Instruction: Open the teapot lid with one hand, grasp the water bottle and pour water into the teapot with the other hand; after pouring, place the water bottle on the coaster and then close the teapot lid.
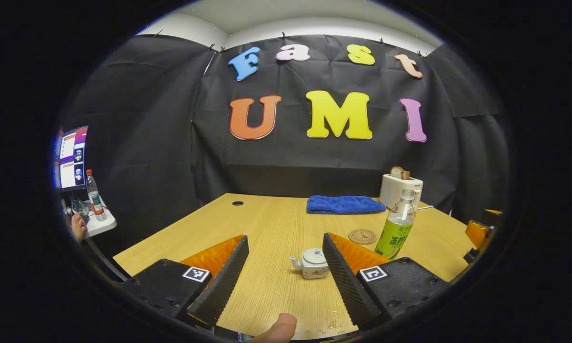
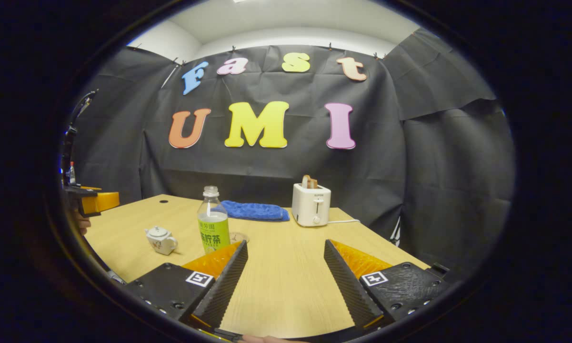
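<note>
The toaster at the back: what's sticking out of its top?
A slice of bread stands in the toaster. Its lower part is hidden inside the slot.

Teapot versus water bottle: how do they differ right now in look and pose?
The teapot is low, squat and white with its lid on; the water bottle is tall, slim and clear with a green label. The teapot has a side spout; the water bottle narrows to a neck. Both stand upright on the table, untouched.
</note>
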`<state>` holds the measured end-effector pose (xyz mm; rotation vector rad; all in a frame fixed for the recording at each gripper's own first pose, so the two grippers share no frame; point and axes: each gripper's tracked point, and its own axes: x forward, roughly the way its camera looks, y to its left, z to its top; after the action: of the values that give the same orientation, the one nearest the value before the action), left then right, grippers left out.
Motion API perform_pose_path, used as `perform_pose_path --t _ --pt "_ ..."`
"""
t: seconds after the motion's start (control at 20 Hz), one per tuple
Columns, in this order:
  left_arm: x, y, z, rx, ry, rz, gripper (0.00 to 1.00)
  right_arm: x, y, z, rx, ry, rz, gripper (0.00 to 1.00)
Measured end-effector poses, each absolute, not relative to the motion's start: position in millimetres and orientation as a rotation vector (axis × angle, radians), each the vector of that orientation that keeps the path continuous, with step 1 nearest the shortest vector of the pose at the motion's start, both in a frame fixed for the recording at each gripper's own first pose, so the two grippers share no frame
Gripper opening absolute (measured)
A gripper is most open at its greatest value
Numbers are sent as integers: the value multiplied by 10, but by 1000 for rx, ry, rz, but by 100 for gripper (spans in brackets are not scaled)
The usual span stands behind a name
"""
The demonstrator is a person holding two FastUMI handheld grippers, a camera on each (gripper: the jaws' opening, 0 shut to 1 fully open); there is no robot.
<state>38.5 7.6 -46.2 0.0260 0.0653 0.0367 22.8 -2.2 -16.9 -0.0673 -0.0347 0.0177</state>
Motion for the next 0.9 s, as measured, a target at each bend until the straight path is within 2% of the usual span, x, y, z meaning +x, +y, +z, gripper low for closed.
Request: perform_pose_path --t 0.35,0.6,0.9 --pt "872 -35 -814 -20 123 19 99 617 117 -262 -72 -27 108 95" --pt "1195 -158 -972 70 170 15 100 859 205 -327 -54 -29 154 95" --pt "1324 -435 -1062 43 173 -83 91 1024 248 -543 -35 33 165 95"
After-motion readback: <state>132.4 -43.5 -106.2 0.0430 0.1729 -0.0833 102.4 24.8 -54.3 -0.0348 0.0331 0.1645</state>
